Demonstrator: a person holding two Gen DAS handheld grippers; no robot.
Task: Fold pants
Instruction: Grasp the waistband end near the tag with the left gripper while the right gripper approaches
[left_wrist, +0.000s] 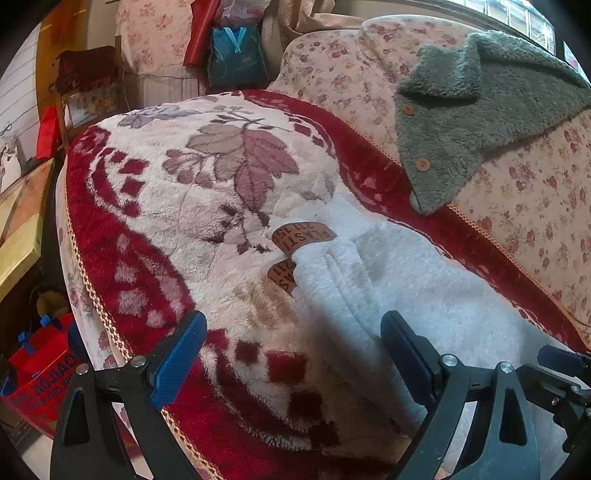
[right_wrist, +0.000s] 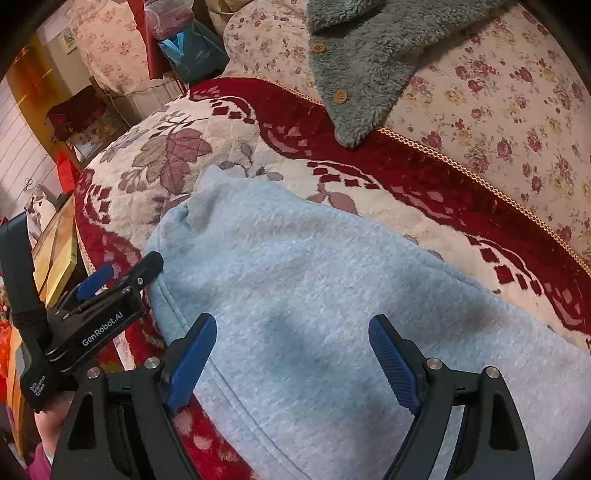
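Light grey fleece pants (left_wrist: 399, 280) lie on a red and white floral blanket (left_wrist: 177, 206), with two brown leather tags (left_wrist: 301, 236) at their far end. My left gripper (left_wrist: 291, 350) is open and empty, its jaws wide apart just above the near end of the pants. In the right wrist view the pants (right_wrist: 314, 295) fill the middle. My right gripper (right_wrist: 291, 358) is open and empty, hovering over the fabric. The left gripper (right_wrist: 107, 288) shows at the pants' left edge there.
A grey-green fleece jacket (left_wrist: 472, 110) with wooden buttons lies on the floral bedding (left_wrist: 535, 206) at the far right, also in the right wrist view (right_wrist: 369, 55). A red bag (left_wrist: 40, 373) stands on the floor left of the bed. Bags and furniture crowd the far left.
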